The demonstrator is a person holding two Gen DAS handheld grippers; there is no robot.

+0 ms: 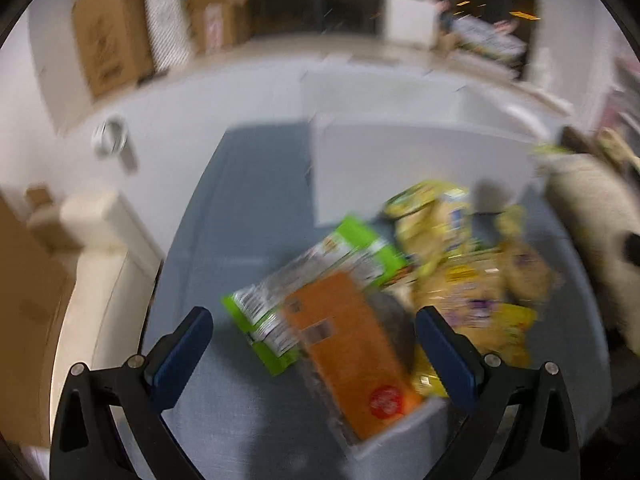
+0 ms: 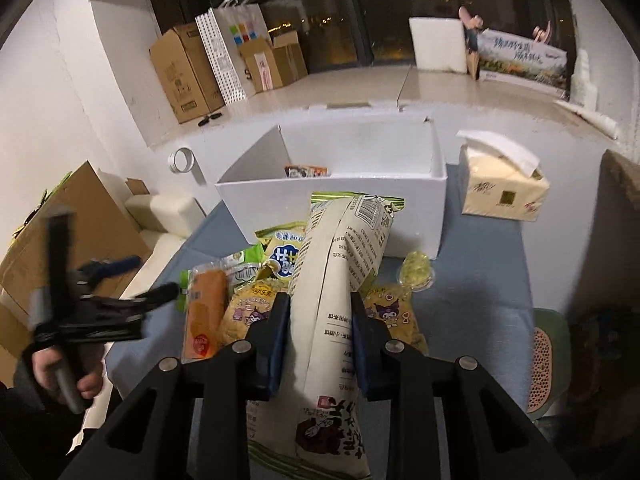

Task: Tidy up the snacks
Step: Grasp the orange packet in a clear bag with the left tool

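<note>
Broadly, the blue-grey table (image 2: 480,264) fills both views, and at twelve o'clock on it stands the white box (image 2: 332,188), open at the top, with just one small orange-printed packet (image 2: 306,171) lying on its floor against the near wall. At two o'clock of the box sits a cream tissue pack (image 2: 504,188), one tissue sticking up. Just in front of the box lies the snack pile (image 2: 256,292): yellow cartoon-printed bags, a green-edged packet (image 1: 316,276), an orange-labelled pack (image 1: 352,352) and a small jelly cup (image 2: 416,274). The right gripper (image 2: 320,340) is clamped on a tall cream snack bag (image 2: 340,280) (barcode side up), held above the pile. At eight o'clock, the left gripper (image 1: 316,344) has its jaws wide apart, nothing gripped, over the orange-labelled pack.
</note>
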